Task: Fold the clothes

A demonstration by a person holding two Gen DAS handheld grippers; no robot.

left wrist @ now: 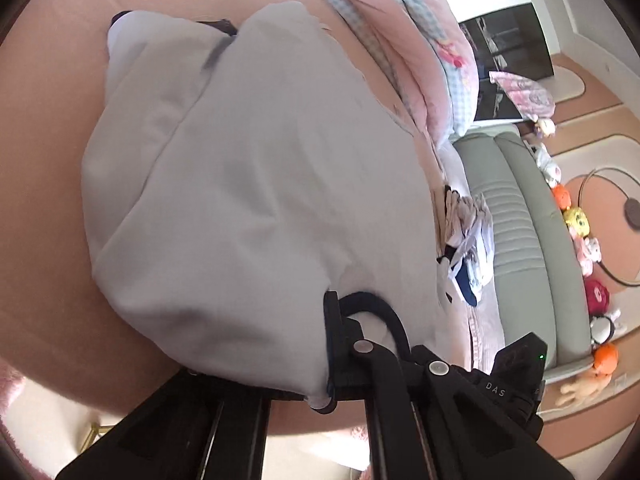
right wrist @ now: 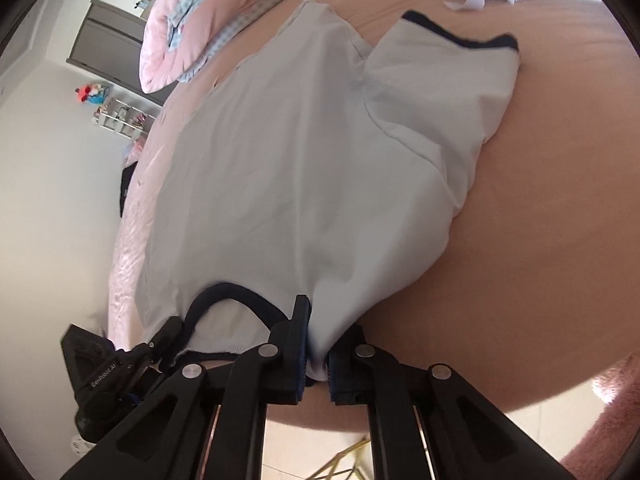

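A white T-shirt (left wrist: 248, 168) (right wrist: 304, 168) with a navy collar (left wrist: 380, 306) (right wrist: 236, 294) and navy sleeve trim (right wrist: 460, 38) lies spread on a peach bed sheet (left wrist: 44, 160) (right wrist: 552, 220). Its collar end is at the near edge of the bed. In the left wrist view my left gripper (left wrist: 327, 360) is shut on the shirt's near hem just left of the collar, and cloth drapes over one finger. In the right wrist view my right gripper (right wrist: 318, 356) is shut on the hem just right of the collar. Each gripper shows in the other's view: right gripper (left wrist: 516, 364), left gripper (right wrist: 116, 364).
A pink quilt with blue gingham (left wrist: 404, 40) (right wrist: 188, 20) is bunched at the far side of the bed. A pile of clothes (left wrist: 468, 240) lies by a green headboard (left wrist: 520, 220) lined with plush toys (left wrist: 580, 224). A pink rug (right wrist: 604, 420) and pale floor are below the bed edge.
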